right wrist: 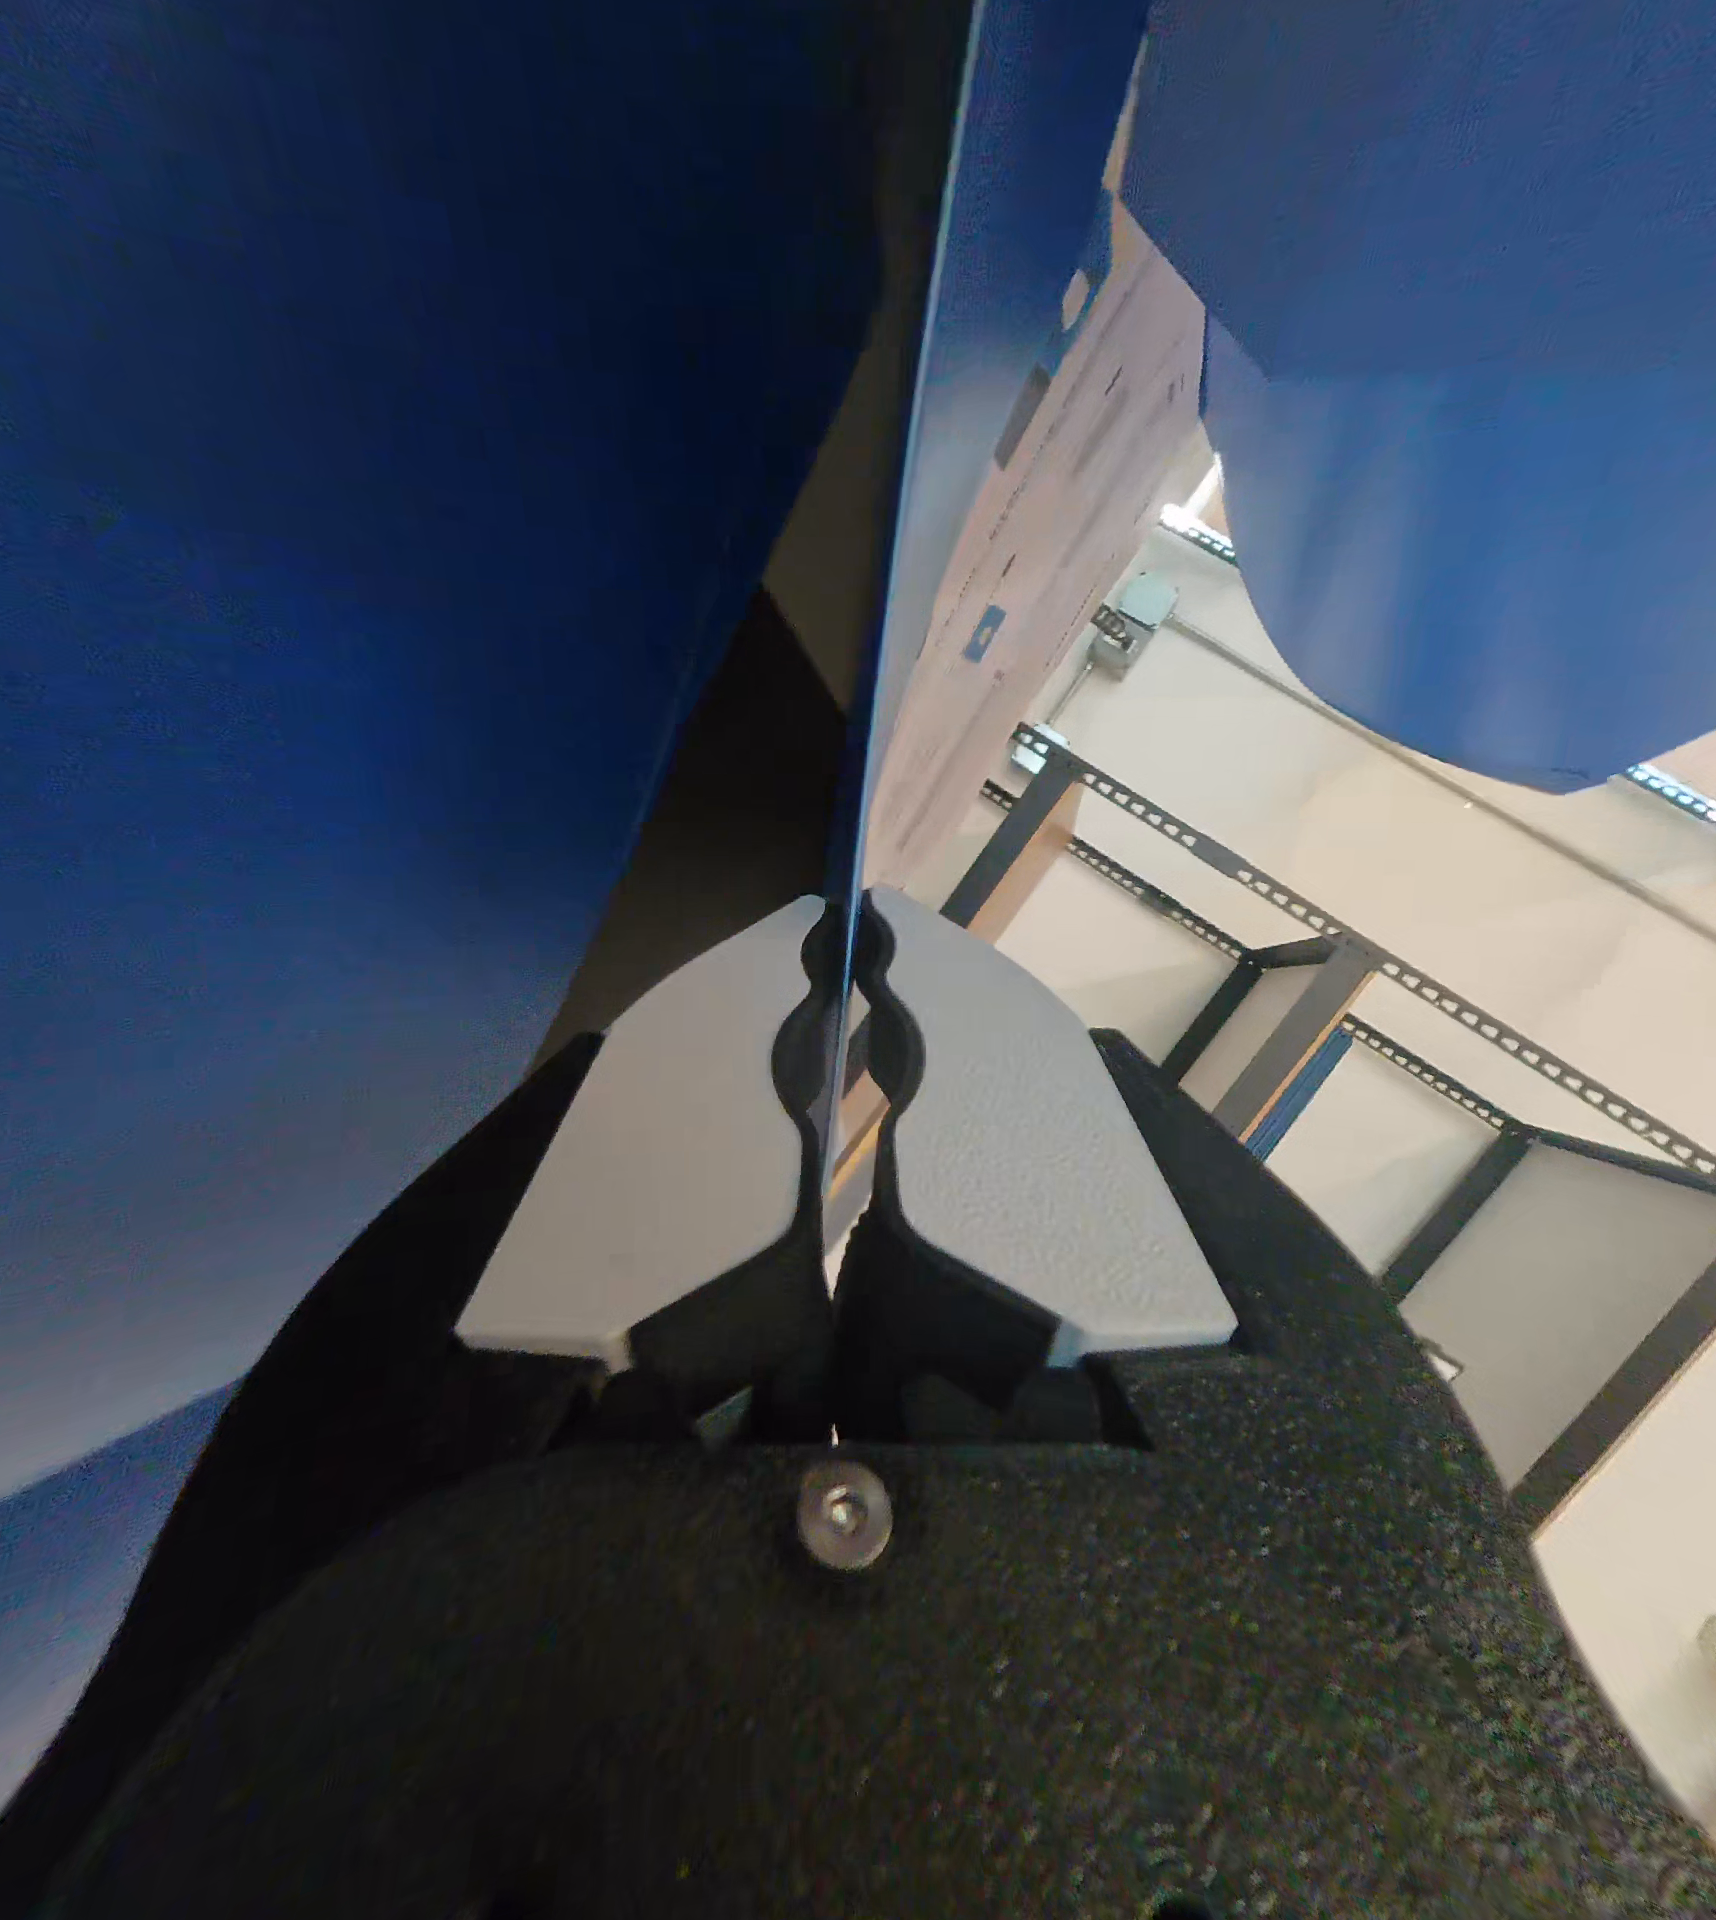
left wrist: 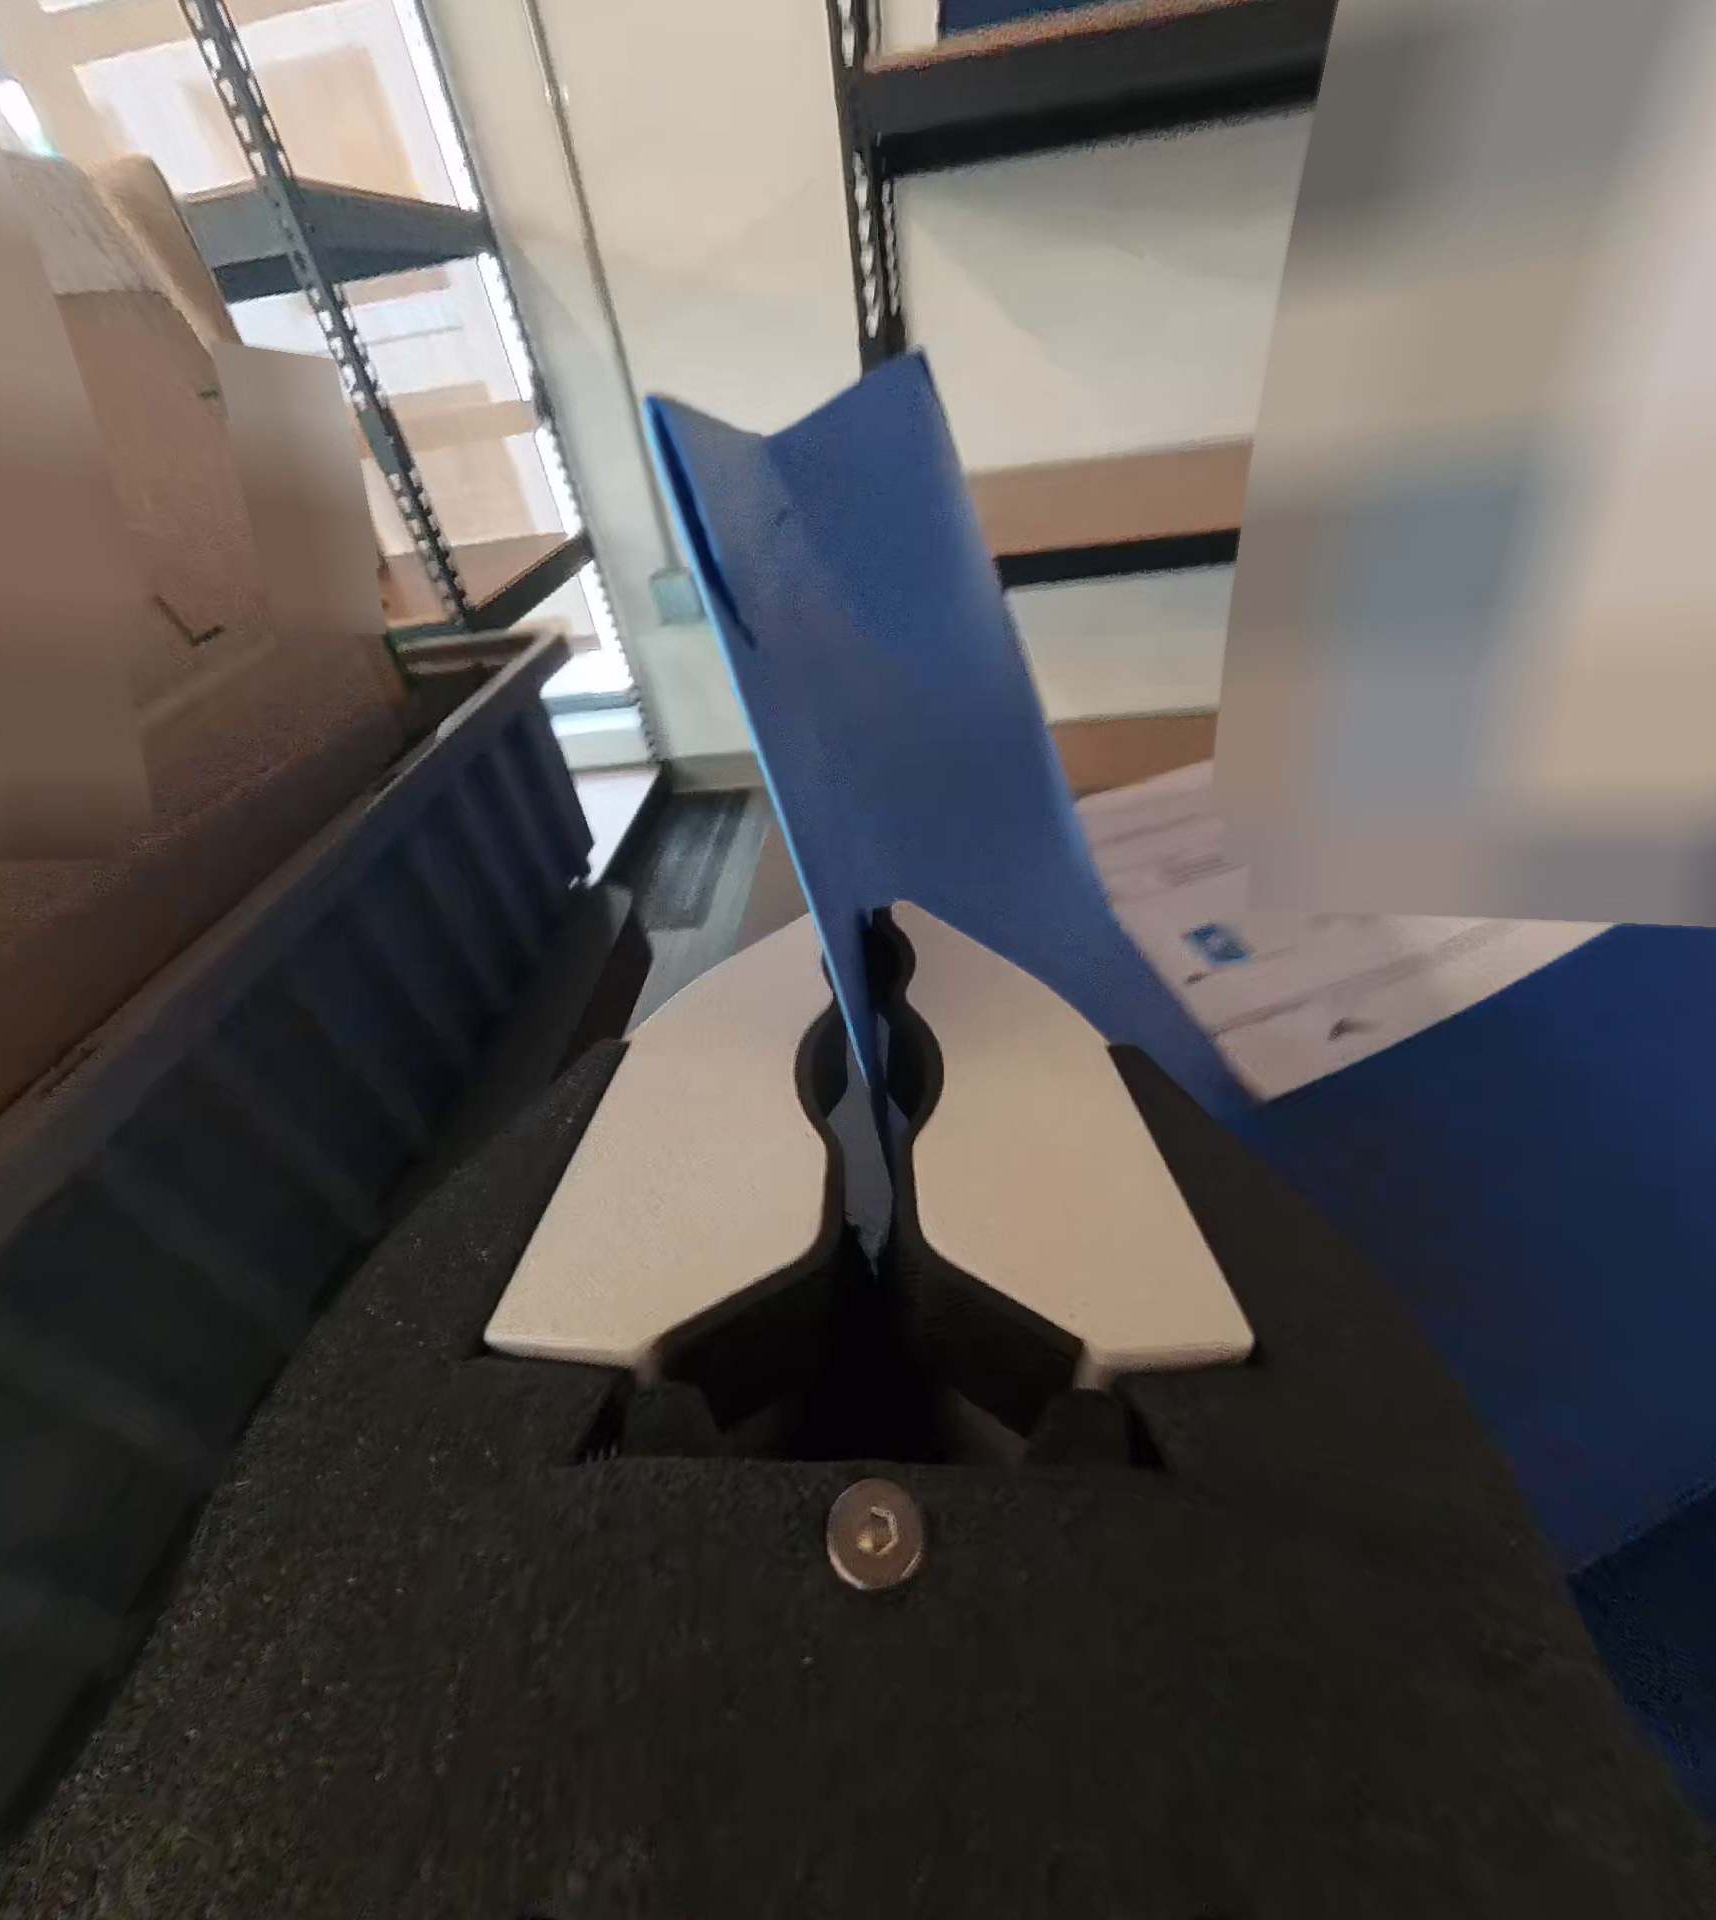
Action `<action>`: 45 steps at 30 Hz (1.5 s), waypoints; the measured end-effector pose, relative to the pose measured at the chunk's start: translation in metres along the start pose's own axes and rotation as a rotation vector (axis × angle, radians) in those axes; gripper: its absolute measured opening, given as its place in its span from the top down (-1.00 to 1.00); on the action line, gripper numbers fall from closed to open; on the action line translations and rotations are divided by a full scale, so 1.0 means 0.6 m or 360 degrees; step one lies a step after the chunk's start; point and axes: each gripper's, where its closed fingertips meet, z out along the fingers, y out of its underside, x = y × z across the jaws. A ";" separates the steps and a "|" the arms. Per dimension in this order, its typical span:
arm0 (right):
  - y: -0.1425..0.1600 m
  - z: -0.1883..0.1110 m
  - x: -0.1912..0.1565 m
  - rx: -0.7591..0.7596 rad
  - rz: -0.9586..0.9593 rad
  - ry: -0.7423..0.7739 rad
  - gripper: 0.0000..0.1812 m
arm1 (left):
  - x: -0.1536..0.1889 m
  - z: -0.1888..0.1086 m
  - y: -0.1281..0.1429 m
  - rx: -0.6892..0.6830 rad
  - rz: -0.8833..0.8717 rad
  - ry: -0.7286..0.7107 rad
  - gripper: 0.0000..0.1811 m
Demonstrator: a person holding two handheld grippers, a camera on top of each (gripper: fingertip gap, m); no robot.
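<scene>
My left gripper (left wrist: 880, 920) is shut on a flap of a blue sheet-like thing (left wrist: 864, 644), perhaps a blue mailer or flat box. The flap stands up from the jaws and folds at its top. More of the blue thing (left wrist: 1519, 1195) spreads to the lower right. My right gripper (right wrist: 846, 902) is shut on a thin blue edge (right wrist: 895, 499) that runs upward from the jaws. Broad blue panels (right wrist: 314, 520) fill the left, and another blue panel (right wrist: 1477, 343) fills the upper right of the right wrist view. Each gripper's fingers are white with black bodies.
A dark ribbed bin (left wrist: 334, 997) runs along the left, with cardboard boxes (left wrist: 106, 582) behind it. Black metal shelving (left wrist: 366, 312) stands at the back and also shows tilted in the right wrist view (right wrist: 1353, 1039). A white printed surface (left wrist: 1280, 935) lies to the right. The left gripper's tips are roughly 30 cm from the right gripper's.
</scene>
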 end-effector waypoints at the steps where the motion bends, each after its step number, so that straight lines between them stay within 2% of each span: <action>1: 0.003 -0.013 -0.007 0.0005 0.0008 -0.0009 0.98 | 0.002 -0.008 0.013 -0.0051 0.0079 -0.0034 0.97; 3: 0.007 -0.039 -0.017 0.0009 0.0009 -0.0013 0.97 | 0.012 -0.020 0.039 -0.0148 0.0164 -0.0058 0.97; 4: 0.009 -0.051 -0.021 0.0006 0.0000 -0.0011 0.97 | 0.022 -0.022 0.051 -0.0192 0.0098 -0.0013 0.98; 5: 0.011 -0.061 -0.026 -0.0002 -0.0015 -0.0006 0.98 | 0.033 -0.025 0.053 -0.0182 -0.0067 0.0070 0.98; 9: 0.016 -0.085 -0.041 0.0013 -0.0026 0.0012 0.98 | 0.069 -0.035 0.045 -0.0110 -0.1120 0.0561 0.98; 12: 0.018 -0.088 -0.048 0.0013 -0.0044 0.0038 0.98 | 0.072 -0.032 0.089 -0.0158 -0.1527 0.0612 0.99; 15: 0.017 -0.089 -0.056 0.0010 -0.0064 0.0044 0.98 | 0.083 -0.030 0.130 -0.0146 -0.2105 0.0699 0.98; 17: 0.017 -0.088 -0.058 0.0014 -0.0069 0.0048 0.98 | 0.085 -0.032 0.158 -0.0106 -0.2385 0.0639 0.98; 21: 0.017 -0.090 -0.053 0.0028 -0.0065 0.0066 0.98 | 0.055 -0.059 0.220 0.0121 -0.2712 0.0187 0.99; 25: 0.017 -0.095 -0.043 0.0037 -0.0083 0.0089 0.97 | 0.004 -0.098 0.245 0.0320 -0.2749 -0.0192 0.99; 27: 0.017 -0.096 -0.038 0.0043 -0.0070 0.0091 0.97 | -0.023 -0.110 0.250 0.0349 -0.2710 -0.0274 1.00; 31: 0.015 -0.098 -0.039 0.0058 -0.0044 0.0075 0.97 | -0.038 -0.108 0.260 0.0267 -0.2639 -0.0331 0.99; 36: 0.020 -0.104 -0.053 0.0020 -0.0079 0.0073 0.97 | -0.014 -0.077 0.305 -0.0073 -0.2438 -0.0432 0.98; 41: 0.022 -0.107 -0.061 0.0041 -0.0035 0.0041 0.97 | -0.081 -0.102 0.296 0.0085 -0.2236 -0.0689 0.98; 43: 0.018 -0.103 -0.064 0.0044 -0.0034 0.0028 0.97 | -0.079 -0.113 0.292 0.0219 -0.2328 -0.0645 0.97; 45: 0.014 -0.097 -0.067 0.0051 -0.0034 0.0013 0.98 | -0.058 -0.116 0.273 0.0276 -0.2335 -0.0434 0.84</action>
